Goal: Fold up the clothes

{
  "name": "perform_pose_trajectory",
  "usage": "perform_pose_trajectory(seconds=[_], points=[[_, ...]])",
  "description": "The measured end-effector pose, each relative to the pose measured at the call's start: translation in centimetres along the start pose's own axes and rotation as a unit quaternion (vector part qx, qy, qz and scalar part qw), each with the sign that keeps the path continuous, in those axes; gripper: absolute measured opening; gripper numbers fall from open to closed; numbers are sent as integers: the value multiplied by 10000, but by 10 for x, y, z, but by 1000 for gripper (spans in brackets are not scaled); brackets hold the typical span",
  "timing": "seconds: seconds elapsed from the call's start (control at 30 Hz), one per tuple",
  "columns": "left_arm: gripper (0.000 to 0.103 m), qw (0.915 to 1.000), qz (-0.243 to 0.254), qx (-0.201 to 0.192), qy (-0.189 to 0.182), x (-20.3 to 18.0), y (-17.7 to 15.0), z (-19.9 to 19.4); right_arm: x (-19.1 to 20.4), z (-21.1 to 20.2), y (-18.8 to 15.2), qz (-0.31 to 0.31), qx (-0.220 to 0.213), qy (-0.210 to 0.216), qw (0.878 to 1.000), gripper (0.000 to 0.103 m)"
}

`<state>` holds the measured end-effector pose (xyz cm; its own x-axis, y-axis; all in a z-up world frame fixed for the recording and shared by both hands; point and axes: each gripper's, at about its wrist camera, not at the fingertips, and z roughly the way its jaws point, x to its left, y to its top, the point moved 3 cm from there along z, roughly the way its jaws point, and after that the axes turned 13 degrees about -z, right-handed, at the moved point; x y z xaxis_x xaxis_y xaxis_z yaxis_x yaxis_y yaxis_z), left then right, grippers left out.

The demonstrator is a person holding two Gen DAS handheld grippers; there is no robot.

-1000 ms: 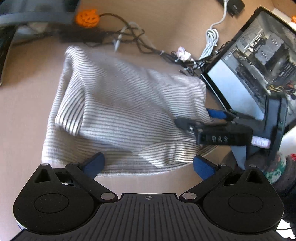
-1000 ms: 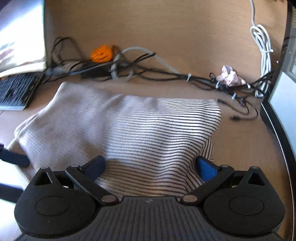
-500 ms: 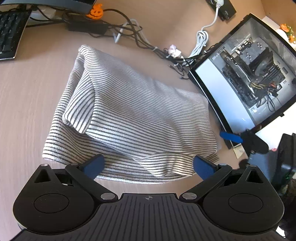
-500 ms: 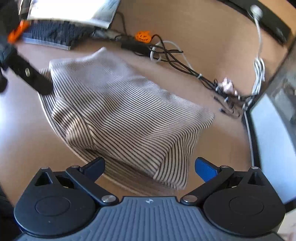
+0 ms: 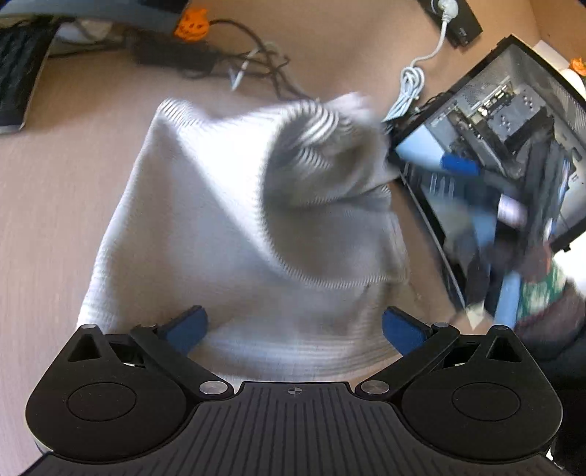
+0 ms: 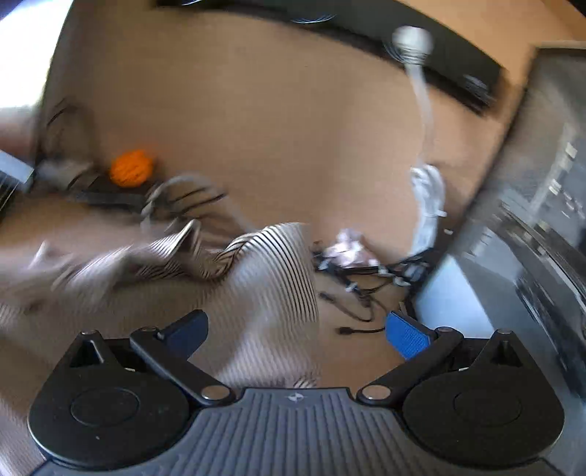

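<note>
A grey-and-white striped garment (image 5: 205,219) lies on the tan desk (image 5: 55,205), blurred by motion. Its far right part (image 5: 322,157) is bunched up and raised off the rest. My left gripper (image 5: 295,327) is open at the garment's near edge, with cloth lying between and under its blue fingers (image 5: 186,326). My right gripper (image 6: 296,331) is also open; a striped fold (image 6: 278,285) stands up between its fingers, touching neither as far as I can tell. From the left wrist view the right gripper (image 5: 476,205) is a blur beside the garment's right side.
A glass-sided computer case (image 5: 512,121) stands at the right, close to the garment. Tangled black cables (image 6: 362,278), a white cable (image 5: 410,80), crumpled paper (image 6: 344,245) and an orange pumpkin (image 5: 190,27) lie behind. A keyboard (image 5: 18,73) is at far left.
The garment lay flat and folded before; now its far right part is bunched and lifted. The right gripper has swung back in low beside it. Both views are blurred by motion.
</note>
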<state>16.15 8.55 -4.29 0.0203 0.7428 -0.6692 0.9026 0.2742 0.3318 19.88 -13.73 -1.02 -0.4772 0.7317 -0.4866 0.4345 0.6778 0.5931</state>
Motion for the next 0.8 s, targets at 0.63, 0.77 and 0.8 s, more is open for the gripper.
perform_pose_trajectory(seconds=[0.63, 0.77, 0.8], points=[[103, 9862, 1043, -1074, -710, -84, 110, 14, -47, 65, 45, 250, 169, -1207, 9922, 103], [103, 9931, 822, -725, -407, -51, 96, 38, -98, 56, 48, 1697, -60, -1096, 9794, 103], [103, 9952, 730, -607, -227, -40, 93, 48, -94, 57, 45, 1560, 16, -996, 9827, 103]])
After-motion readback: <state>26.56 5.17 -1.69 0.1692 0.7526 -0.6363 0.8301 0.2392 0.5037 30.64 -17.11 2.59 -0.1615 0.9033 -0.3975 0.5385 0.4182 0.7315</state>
